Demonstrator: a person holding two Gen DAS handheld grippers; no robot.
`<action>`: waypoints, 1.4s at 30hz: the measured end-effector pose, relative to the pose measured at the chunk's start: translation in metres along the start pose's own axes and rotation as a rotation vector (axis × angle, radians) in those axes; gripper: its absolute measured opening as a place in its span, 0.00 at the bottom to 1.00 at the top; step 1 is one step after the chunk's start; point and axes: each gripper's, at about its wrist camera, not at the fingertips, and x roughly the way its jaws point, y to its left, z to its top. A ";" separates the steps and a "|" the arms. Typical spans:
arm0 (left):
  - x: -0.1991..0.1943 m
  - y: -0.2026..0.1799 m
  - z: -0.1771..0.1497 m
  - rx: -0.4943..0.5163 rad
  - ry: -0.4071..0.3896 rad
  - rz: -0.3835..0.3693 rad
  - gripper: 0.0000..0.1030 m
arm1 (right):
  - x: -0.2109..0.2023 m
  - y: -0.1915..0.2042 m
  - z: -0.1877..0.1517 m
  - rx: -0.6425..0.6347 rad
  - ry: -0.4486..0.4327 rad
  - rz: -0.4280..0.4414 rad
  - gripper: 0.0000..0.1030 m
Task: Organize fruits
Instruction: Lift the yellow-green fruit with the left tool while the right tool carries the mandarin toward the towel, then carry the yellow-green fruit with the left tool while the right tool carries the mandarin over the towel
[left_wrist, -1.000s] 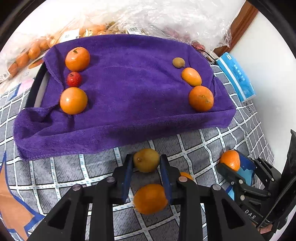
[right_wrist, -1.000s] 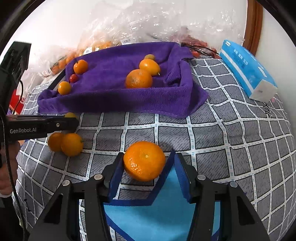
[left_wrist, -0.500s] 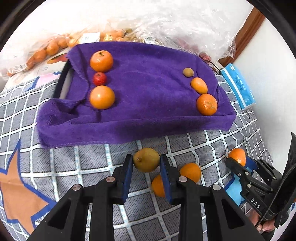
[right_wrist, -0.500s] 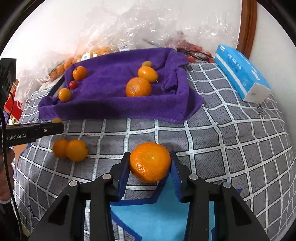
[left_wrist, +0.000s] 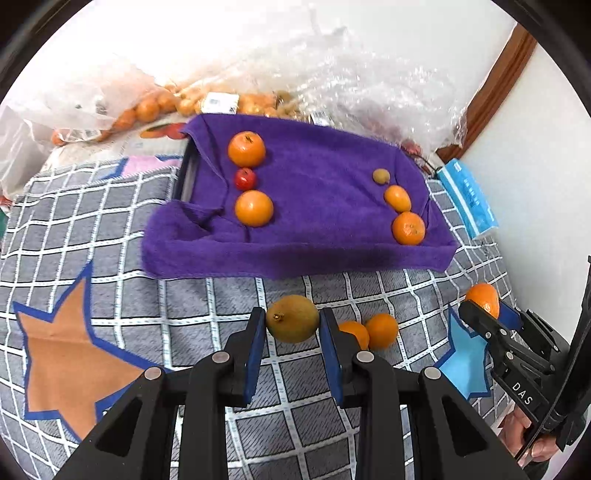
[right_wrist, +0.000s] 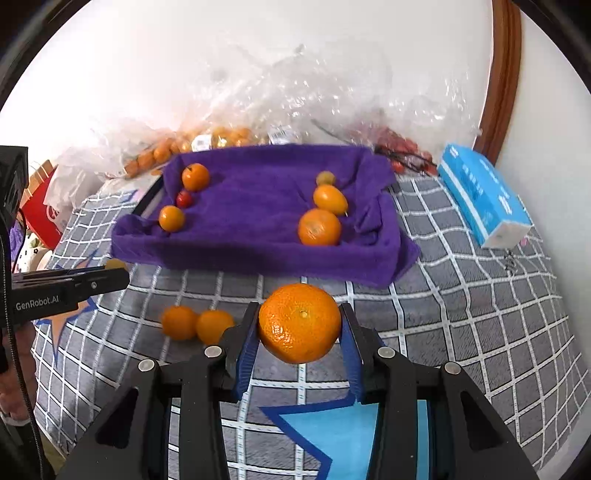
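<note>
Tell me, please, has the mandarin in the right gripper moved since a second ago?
Yes. The mandarin, clamped in the right gripper, has risen off the blue star on the checked cloth and now sits nearer the purple towel.

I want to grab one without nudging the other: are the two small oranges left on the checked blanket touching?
Touching. In the right wrist view the two small oranges sit pressed side by side on the checked blanket, with no gap between them.
</note>
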 end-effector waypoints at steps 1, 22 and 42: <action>-0.004 0.000 0.000 -0.001 -0.007 0.000 0.27 | -0.003 0.002 0.001 0.001 -0.006 -0.001 0.40; -0.070 -0.003 0.009 0.024 -0.147 -0.010 0.27 | -0.057 0.021 0.036 0.021 -0.150 -0.069 0.40; -0.081 -0.012 0.029 0.042 -0.190 -0.007 0.27 | -0.076 0.014 0.061 0.036 -0.222 -0.073 0.40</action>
